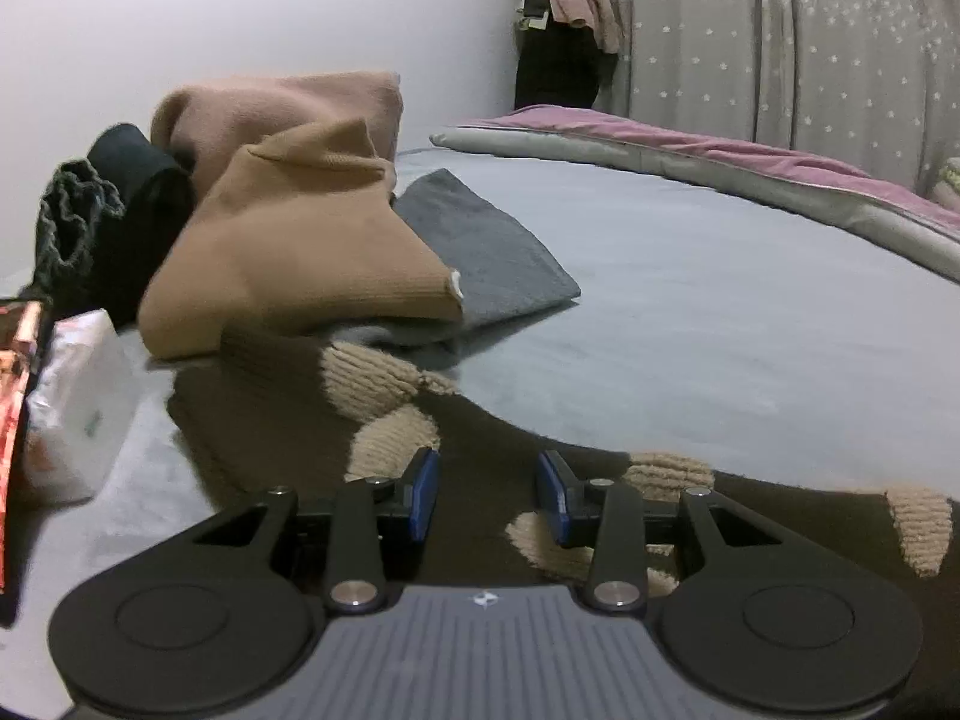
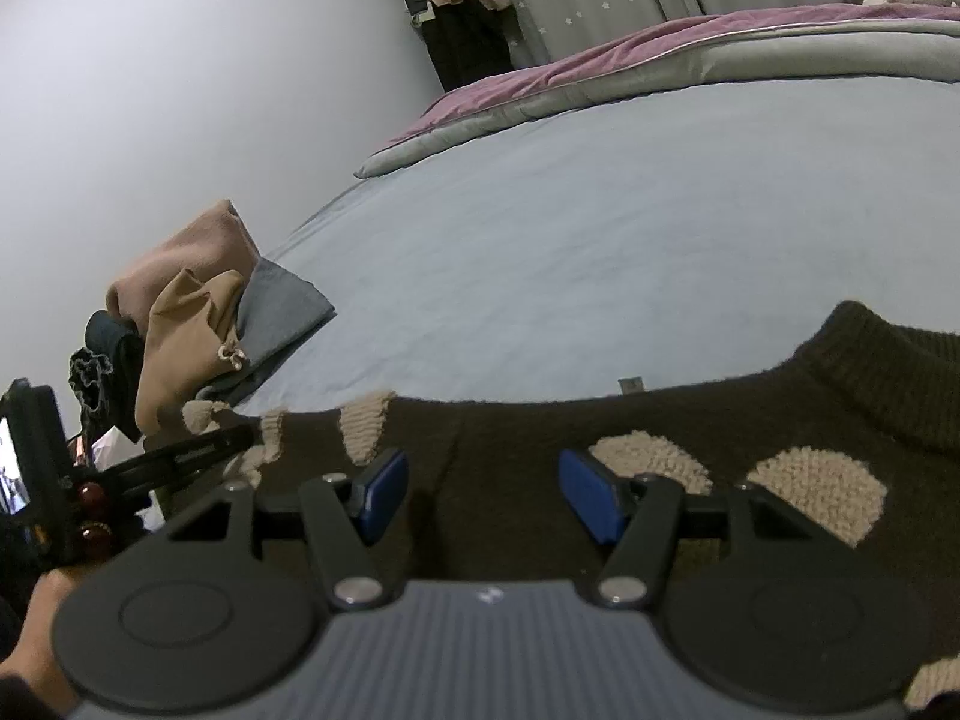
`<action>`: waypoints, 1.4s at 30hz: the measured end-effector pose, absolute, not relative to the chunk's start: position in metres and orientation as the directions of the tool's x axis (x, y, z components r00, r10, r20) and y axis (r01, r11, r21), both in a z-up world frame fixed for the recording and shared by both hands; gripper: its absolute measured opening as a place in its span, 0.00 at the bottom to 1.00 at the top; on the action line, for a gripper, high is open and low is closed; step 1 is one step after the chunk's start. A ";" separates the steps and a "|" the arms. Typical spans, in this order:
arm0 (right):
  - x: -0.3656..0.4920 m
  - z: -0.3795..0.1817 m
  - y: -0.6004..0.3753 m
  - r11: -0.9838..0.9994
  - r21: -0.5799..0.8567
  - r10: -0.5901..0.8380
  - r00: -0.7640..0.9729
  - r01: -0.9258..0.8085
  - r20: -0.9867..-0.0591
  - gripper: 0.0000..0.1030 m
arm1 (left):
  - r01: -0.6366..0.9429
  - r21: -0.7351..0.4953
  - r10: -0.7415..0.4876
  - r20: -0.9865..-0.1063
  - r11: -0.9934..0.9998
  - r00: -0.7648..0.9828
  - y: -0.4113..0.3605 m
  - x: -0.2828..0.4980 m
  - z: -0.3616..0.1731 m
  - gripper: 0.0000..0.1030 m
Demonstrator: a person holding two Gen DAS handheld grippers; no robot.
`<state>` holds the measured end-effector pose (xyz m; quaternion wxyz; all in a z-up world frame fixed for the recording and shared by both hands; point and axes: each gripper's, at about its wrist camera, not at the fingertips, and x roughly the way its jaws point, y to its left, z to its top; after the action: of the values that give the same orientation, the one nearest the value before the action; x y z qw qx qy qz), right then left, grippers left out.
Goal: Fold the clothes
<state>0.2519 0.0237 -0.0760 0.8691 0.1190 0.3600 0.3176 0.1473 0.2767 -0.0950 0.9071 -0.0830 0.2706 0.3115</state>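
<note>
The left tongs [image 1: 487, 495] hang just above a dark brown knitted sweater [image 1: 480, 438] with beige patches, their blue-padded jaws apart and holding nothing. The right tongs [image 2: 483, 495] hover over the same sweater [image 2: 540, 438] nearer its ribbed collar [image 2: 882, 360], jaws likewise spread wide and empty. The sweater lies spread flat on the near part of the bed [image 2: 540, 276], which is covered with a pale blue sheet.

At the left edge of the right wrist view, a hand [image 2: 36, 630] grips the other tool, with dark red beads [image 2: 90, 495] beside it. In the left wrist view, a white plastic packet [image 1: 84, 396] and a red printed item [image 1: 15, 396] sit at the sweater's left.

Just beyond the sweater is a pile of clothes: a tan garment [image 1: 288, 252] on top, a folded grey one [image 1: 486, 252] under it to the right, a pinkish-brown one [image 1: 282, 114] behind, and dark garments [image 1: 132, 204] on the left.

Farther back, a grey and mauve quilt [image 1: 690, 150] lies bunched along the bed's far edge. Behind it hang a grey curtain [image 1: 780, 42] with small white stars and some clothes [image 1: 570, 12] in the corner by the plain white wall [image 1: 240, 18].
</note>
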 end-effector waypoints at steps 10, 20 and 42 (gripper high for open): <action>0.238 -0.082 0.027 0.784 0.379 0.619 0.572 -0.492 -0.537 0.70 | -0.513 -0.020 0.409 -0.576 0.858 0.708 0.240 0.105 -0.081 0.42; 0.166 -0.078 -0.019 0.834 0.357 0.552 0.614 -0.421 -0.564 0.81 | -0.391 -0.205 0.222 -0.556 0.897 0.801 0.194 0.061 -0.069 0.48; 0.009 -0.068 -0.134 0.909 0.217 0.398 0.592 -0.355 -0.701 0.88 | -0.062 -0.007 0.046 -0.594 0.998 0.803 0.092 -0.041 -0.093 0.64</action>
<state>0.0091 -0.1339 -0.0681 0.8918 0.0268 0.3992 0.2113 -0.0407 0.0922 -0.0926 0.9493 -0.0128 0.3127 0.0285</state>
